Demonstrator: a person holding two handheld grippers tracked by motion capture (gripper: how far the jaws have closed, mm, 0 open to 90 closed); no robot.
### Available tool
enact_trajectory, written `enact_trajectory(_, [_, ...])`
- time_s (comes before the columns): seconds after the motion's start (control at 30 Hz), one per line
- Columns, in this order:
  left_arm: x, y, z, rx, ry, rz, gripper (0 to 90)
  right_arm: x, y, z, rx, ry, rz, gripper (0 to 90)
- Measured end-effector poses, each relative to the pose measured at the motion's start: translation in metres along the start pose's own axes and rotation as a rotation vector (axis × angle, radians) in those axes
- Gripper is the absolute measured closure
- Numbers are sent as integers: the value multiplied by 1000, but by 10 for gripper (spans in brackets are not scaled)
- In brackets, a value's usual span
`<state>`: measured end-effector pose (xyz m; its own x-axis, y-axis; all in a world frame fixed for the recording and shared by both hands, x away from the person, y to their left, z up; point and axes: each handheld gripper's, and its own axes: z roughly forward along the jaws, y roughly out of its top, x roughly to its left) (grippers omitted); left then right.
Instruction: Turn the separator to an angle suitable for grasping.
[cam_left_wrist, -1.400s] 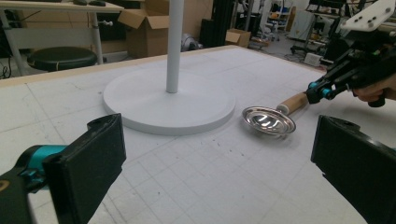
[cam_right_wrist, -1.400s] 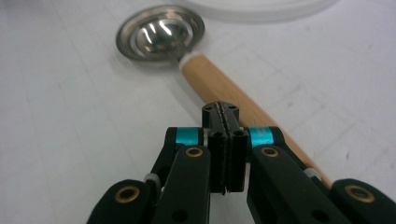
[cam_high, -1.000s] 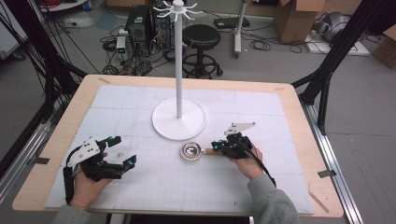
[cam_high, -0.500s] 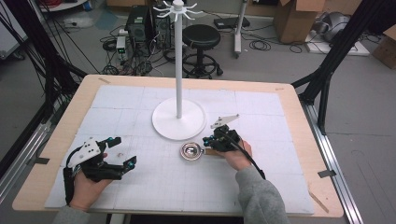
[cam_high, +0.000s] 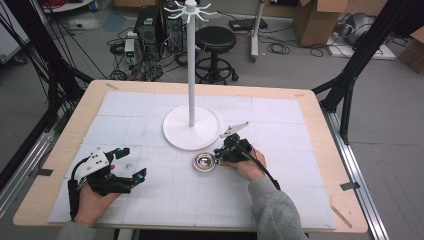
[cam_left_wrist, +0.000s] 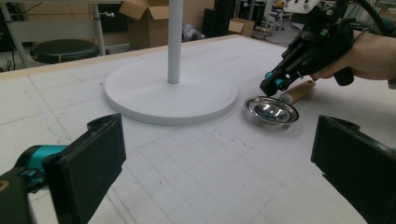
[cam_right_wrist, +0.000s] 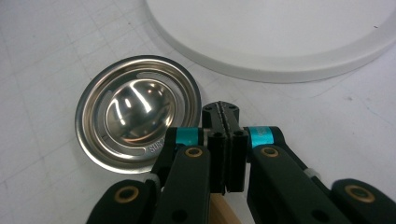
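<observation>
A small steel ladle bowl (cam_high: 205, 161) (cam_left_wrist: 272, 109) (cam_right_wrist: 135, 112) lies on the white mat in front of the stand's base; its wooden handle (cam_left_wrist: 297, 91) (cam_right_wrist: 222, 211) points to the right. My right gripper (cam_high: 220, 153) (cam_left_wrist: 271, 87) (cam_right_wrist: 220, 112) hovers just above the handle where it meets the bowl's rim. Its jaws are pressed flat together with nothing between them. My left gripper (cam_high: 132, 162) (cam_left_wrist: 219, 154) rests at the front left of the mat, open and holding nothing, facing the stand and ladle.
A white hook stand (cam_high: 191, 127) (cam_left_wrist: 170, 91) (cam_right_wrist: 280, 32) with a wide round base and a tall pole rises mid-table, just behind the ladle. The mat (cam_high: 280, 200) covers most of the wooden table (cam_high: 320, 145). A stool, boxes and cables sit beyond the far edge.
My right gripper has slid left along the handle toward the ladle bowl, still shut. The left gripper and the ladle have not moved.
</observation>
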<state>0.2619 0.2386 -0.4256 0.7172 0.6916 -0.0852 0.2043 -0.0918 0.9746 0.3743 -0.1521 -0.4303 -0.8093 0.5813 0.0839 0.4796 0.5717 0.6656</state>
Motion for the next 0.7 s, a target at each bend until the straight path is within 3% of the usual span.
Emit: enact_trajectory(0.7, [1, -1, 0, 11, 3, -1, 37, 2, 0, 6, 41, 28, 23, 900])
